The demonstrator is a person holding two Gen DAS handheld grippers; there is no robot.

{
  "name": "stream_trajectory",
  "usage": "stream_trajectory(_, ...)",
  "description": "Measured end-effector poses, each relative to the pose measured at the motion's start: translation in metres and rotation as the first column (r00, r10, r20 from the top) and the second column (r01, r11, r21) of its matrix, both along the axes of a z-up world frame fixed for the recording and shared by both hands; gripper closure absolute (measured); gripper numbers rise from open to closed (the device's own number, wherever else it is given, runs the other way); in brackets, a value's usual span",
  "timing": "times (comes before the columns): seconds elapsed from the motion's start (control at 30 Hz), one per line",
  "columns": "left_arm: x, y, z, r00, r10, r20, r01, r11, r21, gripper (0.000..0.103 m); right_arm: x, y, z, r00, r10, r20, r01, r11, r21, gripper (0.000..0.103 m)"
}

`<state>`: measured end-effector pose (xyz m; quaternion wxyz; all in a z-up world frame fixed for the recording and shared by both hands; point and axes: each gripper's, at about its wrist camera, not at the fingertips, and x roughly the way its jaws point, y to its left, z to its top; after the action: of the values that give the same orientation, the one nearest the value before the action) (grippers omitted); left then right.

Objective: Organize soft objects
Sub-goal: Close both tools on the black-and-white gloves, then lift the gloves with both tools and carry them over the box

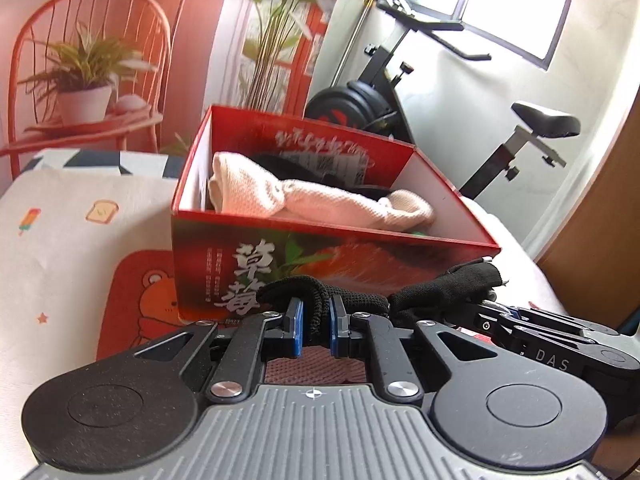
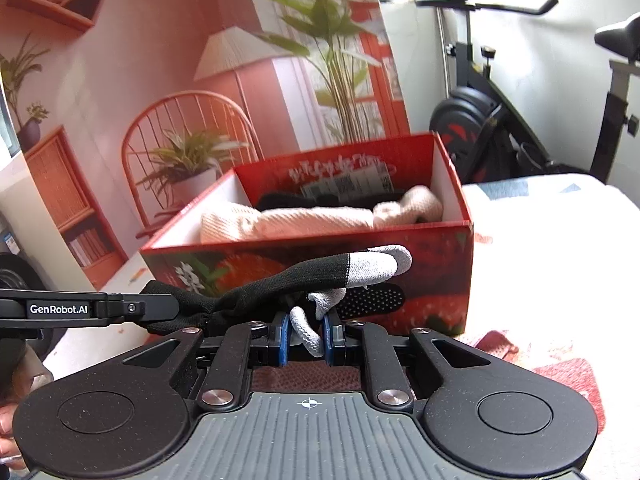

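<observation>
A black knit glove with grey fingertips [image 2: 320, 276] hangs stretched between my two grippers, just in front of a red strawberry box [image 1: 312, 256]. My left gripper [image 1: 316, 326] is shut on the glove's black cuff end [image 1: 312, 292]. My right gripper [image 2: 306, 334] is shut on a grey fingertip of the glove. The box [image 2: 320, 256] holds a cream knit cloth [image 1: 316, 198] and dark fabric behind it [image 2: 304, 200]. The right gripper's body shows at the right of the left wrist view [image 1: 540, 336]; the left gripper's arm shows at the left of the right wrist view [image 2: 80, 310].
The box stands on a bed cover with cartoon prints [image 1: 80, 216] and a red bear patch [image 1: 136, 300]. Behind are an orange chair backdrop [image 1: 92, 72], potted plants [image 2: 188, 160] and an exercise bike [image 1: 500, 136]. A wooden panel [image 1: 600, 232] is at the right.
</observation>
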<state>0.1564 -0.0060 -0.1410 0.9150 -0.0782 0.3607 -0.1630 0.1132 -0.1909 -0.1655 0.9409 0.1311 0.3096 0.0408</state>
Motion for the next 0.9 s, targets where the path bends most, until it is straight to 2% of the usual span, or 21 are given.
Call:
stream_trajectory(0.37, -0.013, 0.002, 0.034, 0.996, -0.007, 0.087, 0.008, 1.000, -0.014, 0.090, -0.013, 0.005, 0.041, 0.996, 0.035, 0.076, -0.032, 0.999, -0.040, 0.088)
stream_trajectory(0.67, 0.001, -0.001, 0.050, 0.990, -0.012, 0.140, 0.015, 1.000, -0.018, 0.090, 0.006, 0.001, 0.061, 0.993, 0.059, 0.104, -0.052, 0.996, -0.068, 0.088)
stream_trajectory(0.9, 0.024, -0.003, 0.058, 0.986, -0.014, 0.166, 0.018, 1.000, -0.021, 0.090, 0.038, -0.005, 0.069, 0.991, 0.061, 0.115, -0.052, 0.995, -0.081, 0.088)
